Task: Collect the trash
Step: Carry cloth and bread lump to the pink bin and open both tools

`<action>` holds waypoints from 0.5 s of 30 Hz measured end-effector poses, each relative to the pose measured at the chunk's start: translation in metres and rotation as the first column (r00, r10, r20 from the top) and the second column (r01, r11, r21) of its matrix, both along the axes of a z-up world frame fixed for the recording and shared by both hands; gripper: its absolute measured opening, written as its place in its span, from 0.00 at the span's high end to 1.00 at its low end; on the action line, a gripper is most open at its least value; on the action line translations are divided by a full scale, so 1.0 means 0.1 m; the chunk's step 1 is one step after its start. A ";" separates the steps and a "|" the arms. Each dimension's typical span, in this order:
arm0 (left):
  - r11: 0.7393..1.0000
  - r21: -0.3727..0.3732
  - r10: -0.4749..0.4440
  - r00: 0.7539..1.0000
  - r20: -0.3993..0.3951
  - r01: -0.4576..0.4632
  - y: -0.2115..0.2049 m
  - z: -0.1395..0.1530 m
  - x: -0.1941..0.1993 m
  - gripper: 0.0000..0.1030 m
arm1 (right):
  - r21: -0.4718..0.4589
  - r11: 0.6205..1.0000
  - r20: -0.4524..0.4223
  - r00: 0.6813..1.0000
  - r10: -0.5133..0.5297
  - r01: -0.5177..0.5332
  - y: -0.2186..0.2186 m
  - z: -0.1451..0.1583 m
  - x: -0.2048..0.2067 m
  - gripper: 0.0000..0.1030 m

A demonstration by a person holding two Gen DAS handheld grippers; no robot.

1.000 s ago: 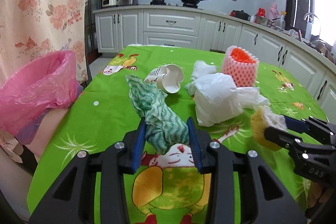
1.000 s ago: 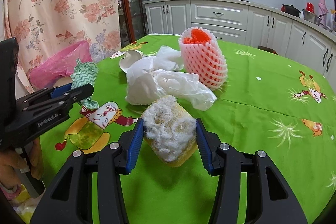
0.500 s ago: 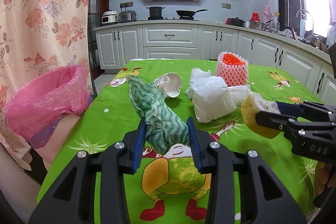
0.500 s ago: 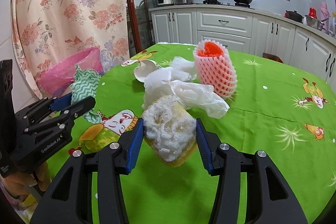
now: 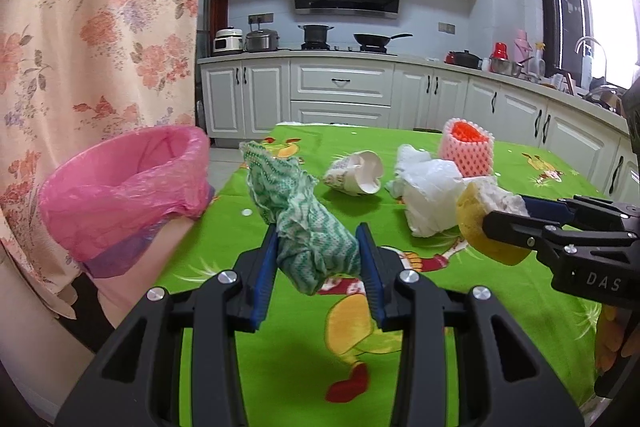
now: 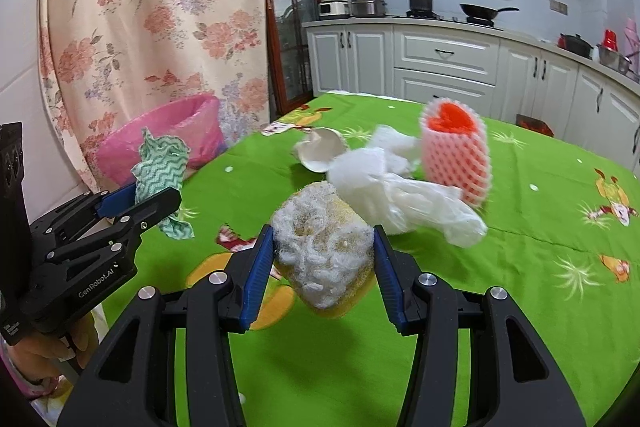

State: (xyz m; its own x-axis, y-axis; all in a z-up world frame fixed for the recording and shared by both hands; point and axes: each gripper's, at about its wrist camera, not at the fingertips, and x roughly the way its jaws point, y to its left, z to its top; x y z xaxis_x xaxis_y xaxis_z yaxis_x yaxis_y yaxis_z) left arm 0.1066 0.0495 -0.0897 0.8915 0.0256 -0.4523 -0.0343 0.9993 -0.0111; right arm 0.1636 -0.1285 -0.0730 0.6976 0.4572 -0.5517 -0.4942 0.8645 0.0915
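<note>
My left gripper (image 5: 318,253) is shut on a green-and-white zigzag cloth (image 5: 296,211), held above the green tablecloth (image 5: 280,367); the right wrist view shows that cloth (image 6: 160,171) at the left. My right gripper (image 6: 323,251) is shut on a yellow sponge with a white fluffy top (image 6: 324,247), also seen as the sponge (image 5: 480,215) at the right of the left wrist view. A bin lined with a pink bag (image 5: 124,195) stands off the table's left edge, left of the cloth. On the table lie a crushed paper cup (image 5: 356,173), a white plastic bag (image 5: 428,191) and a pink foam net around something orange (image 5: 466,147).
A floral curtain (image 5: 92,39) hangs behind the bin. White kitchen cabinets (image 5: 340,95) with a stove, pots and a range hood run along the back. The table's left edge (image 5: 188,259) lies beside the bin. A hand (image 6: 44,363) grips the left gripper's handle.
Both grippers have lifted and pulled back from the trash on the table, each keeping its hold. The pink bin now sits nearer the cloth in the left wrist view.
</note>
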 end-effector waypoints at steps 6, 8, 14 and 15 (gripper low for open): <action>0.999 -0.012 0.037 0.999 0.017 -0.037 0.27 0.10 -0.07 0.64 | -0.001 0.999 0.002 0.999 0.034 -0.034 0.21 0.09 0.07 0.54; 0.999 -0.018 0.051 0.998 0.029 -0.051 0.39 0.15 -0.11 0.64 | 0.005 0.999 -0.002 0.999 0.047 -0.047 0.29 0.11 0.11 0.54; 0.998 -0.018 0.065 0.997 0.039 -0.064 0.67 0.36 -0.11 0.63 | 0.008 0.991 0.000 0.991 0.130 -0.130 0.69 0.24 0.20 0.54; 0.997 -0.017 0.074 0.996 0.044 -0.073 0.74 0.40 -0.11 0.63 | 0.010 0.990 0.000 0.990 0.140 -0.140 0.75 0.26 0.21 0.54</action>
State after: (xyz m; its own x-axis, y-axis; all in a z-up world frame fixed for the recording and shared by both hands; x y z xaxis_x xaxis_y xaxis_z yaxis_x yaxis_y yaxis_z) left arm 0.0957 0.1237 -0.0495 0.9067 0.0850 -0.4130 -0.1066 0.9939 -0.0296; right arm 0.1847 -0.0532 -0.0469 0.6263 0.5557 -0.5468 -0.6099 0.7861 0.1002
